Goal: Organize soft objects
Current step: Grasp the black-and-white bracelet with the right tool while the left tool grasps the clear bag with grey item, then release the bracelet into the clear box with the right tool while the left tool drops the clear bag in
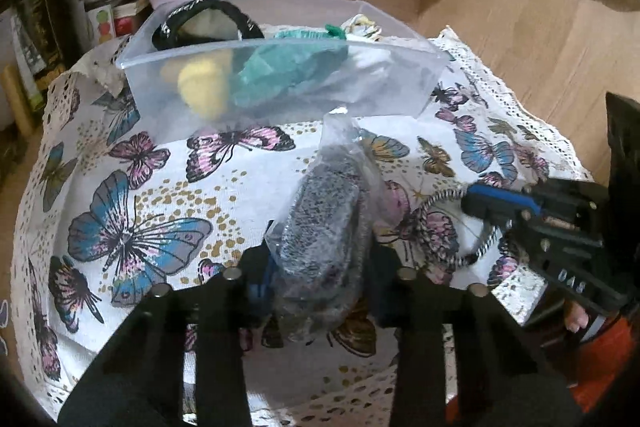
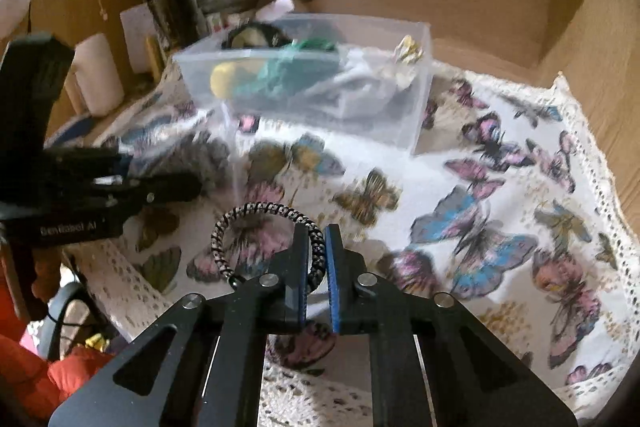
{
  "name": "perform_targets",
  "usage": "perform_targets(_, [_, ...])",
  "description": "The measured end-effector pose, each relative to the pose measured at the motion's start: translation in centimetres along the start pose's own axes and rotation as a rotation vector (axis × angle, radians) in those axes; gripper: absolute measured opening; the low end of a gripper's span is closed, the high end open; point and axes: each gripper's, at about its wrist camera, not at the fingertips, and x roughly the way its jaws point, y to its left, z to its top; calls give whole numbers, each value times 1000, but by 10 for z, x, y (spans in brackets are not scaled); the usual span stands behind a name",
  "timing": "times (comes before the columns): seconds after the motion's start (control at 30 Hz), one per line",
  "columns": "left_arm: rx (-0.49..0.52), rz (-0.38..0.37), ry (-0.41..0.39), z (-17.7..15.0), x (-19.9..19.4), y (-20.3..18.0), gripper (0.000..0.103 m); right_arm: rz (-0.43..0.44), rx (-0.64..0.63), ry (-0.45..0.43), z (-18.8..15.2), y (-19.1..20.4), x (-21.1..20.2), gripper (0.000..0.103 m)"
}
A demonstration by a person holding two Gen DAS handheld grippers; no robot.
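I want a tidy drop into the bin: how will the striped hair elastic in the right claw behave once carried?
The hair elastic looks thin and light. Pinched by the right claw at one side, its free loop will probably flop and swing. Released over the clear bin, it should land softly, perhaps bouncing slightly.

Left tongs: matte black angular arms, round silver screws at the pivots, blue pads on the inner finger faces. Right tongs: same black linkage, four silver screw heads, blue pads along the inner faces. White lettering, blurred, marks each black body as seen from the opposite camera. Bare fingertips and an orange-red sleeve show behind.
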Motion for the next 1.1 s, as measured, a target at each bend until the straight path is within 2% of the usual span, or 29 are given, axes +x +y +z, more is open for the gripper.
perform_targets(0.17, [1, -5, -42, 7, -14, 4, 29, -29, 5, -78, 20, -5, -15, 7])
perform_targets(0.3, [-6, 4, -109, 20, -35, 9, 29, -50, 1, -143, 38, -7, -24, 7])
perform_targets(0.6, [-42, 40, -262, 66, -77, 27, 29, -95, -9, -282, 89, -13, -36, 7])
perform_targets(0.73, [-50, 53, -297, 87, -83, 35, 29, -130, -23, -328, 110, -16, -35, 7])
perform_targets(0.9, [-35, 76, -312, 111, -73, 44, 29, -160, -33, -318, 129, -21, -17, 8])
perform_targets(1.1, [-31, 60, -223, 124, -33, 52, 29, -155, -35, -221, 132, -27, 24, 8])
